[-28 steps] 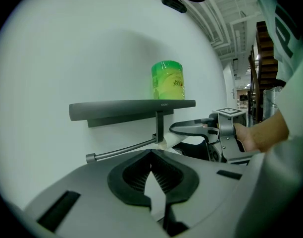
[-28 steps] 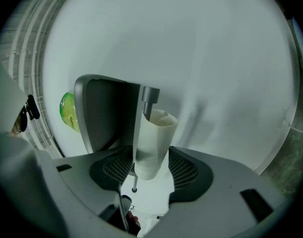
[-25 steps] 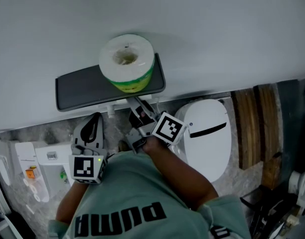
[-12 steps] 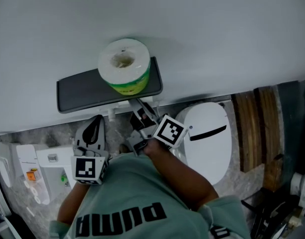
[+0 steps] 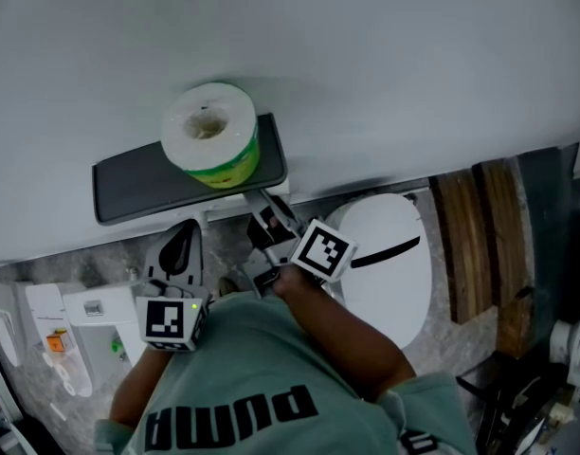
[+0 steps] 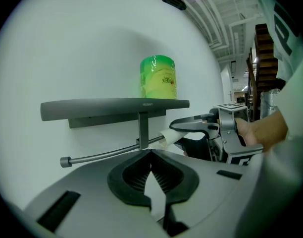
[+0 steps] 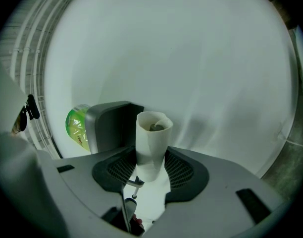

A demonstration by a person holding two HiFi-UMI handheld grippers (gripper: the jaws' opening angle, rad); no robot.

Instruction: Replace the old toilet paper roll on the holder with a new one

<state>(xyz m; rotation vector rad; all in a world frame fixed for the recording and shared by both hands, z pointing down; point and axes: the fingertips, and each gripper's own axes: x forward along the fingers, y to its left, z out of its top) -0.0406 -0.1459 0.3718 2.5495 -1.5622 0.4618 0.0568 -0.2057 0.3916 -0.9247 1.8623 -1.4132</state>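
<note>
A new toilet roll (image 5: 209, 148) in green wrap stands upright on the dark grey shelf (image 5: 129, 186) fixed to the wall; it shows in the left gripper view as the roll (image 6: 158, 77) on the shelf (image 6: 92, 105). Below hangs the holder's metal rod (image 6: 102, 155), knob at its left end. My right gripper (image 5: 262, 218) is under the shelf's right end, shut on the old cardboard tube (image 7: 151, 143), which stands upright between its pads. That tube (image 6: 172, 135) sits at the rod's right part. My left gripper (image 5: 181, 245) hovers under the shelf, shut on nothing.
A white oval lid (image 5: 385, 263) with a black slot lies below right of the shelf. Wooden planks (image 5: 480, 245) stand further right. White fixtures (image 5: 81, 320) sit at the lower left. The pale wall (image 5: 366, 64) is close behind the shelf.
Both grippers have shifted slightly right relative to the shelf, the tube going with the right one. The roll and shelf now sit further left in the head view.
</note>
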